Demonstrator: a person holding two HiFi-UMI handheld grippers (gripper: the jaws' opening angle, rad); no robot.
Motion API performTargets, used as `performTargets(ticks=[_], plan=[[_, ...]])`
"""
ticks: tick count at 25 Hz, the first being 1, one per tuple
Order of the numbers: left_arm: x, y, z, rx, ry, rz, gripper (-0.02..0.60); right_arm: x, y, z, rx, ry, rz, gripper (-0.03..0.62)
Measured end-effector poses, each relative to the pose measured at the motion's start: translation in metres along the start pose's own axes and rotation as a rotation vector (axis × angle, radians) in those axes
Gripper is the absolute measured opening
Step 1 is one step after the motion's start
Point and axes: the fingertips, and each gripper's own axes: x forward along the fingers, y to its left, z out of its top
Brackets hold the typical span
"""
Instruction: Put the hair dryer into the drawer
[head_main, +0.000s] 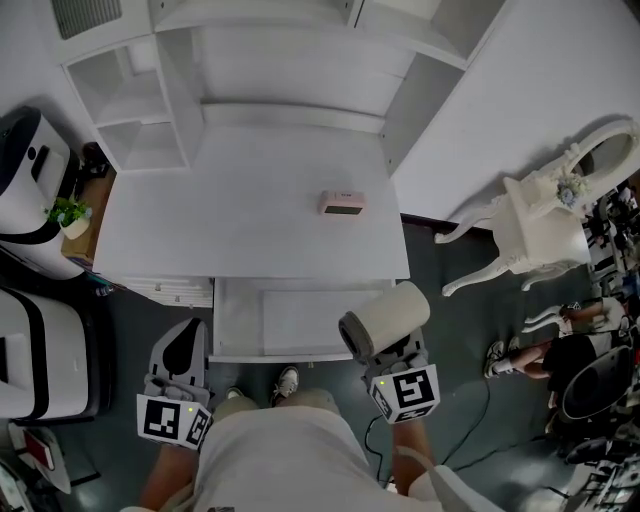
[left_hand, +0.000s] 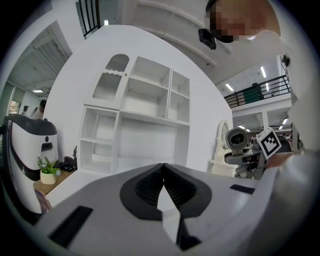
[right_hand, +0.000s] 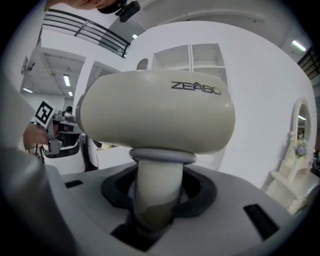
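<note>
Closest, the left gripper (head_main: 184, 347) sits pinched together and empty, off the open drawer's (head_main: 300, 322) front left corner. The right gripper (head_main: 386, 352) clamps the handle of the hair dryer (head_main: 392, 316), whose barrel is over the drawer's front right corner. Farther on, a pink box (head_main: 342, 203) rests toward the desk's (head_main: 220, 225) right edge.

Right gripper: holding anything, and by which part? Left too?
The right gripper holds the hair dryer by its handle, jaws closed on it just under the body. The left gripper holds nothing; its jaws are together.
</note>
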Motion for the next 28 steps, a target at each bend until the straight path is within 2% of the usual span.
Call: performTargets(ticks=[5,11,17,22,28], plan=[[-0.007,0.010,0.000,-0.008,0.005,0.029,0.015,0.017,0.015,-0.029,-0.105,0.090,0.043,0.170],[-0.010,0.019,-0.013,-0.023,0.026,0.046,0.015,0.049,0.037,-0.073,-0.177,0.190,0.108,0.170],[-0.014,0.023,-0.023,-0.028,0.062,0.069,0.015,0.076,0.059,-0.124,-0.335,0.304,0.222,0.170],[-0.025,0.034,-0.034,-0.035,0.095,0.116,0.015,0.094,0.075,-0.147,-0.368,0.343,0.292,0.170],[-0.034,0.042,-0.046,-0.049,0.126,0.159,0.015,0.125,0.096,-0.186,-0.482,0.410,0.388,0.170]])
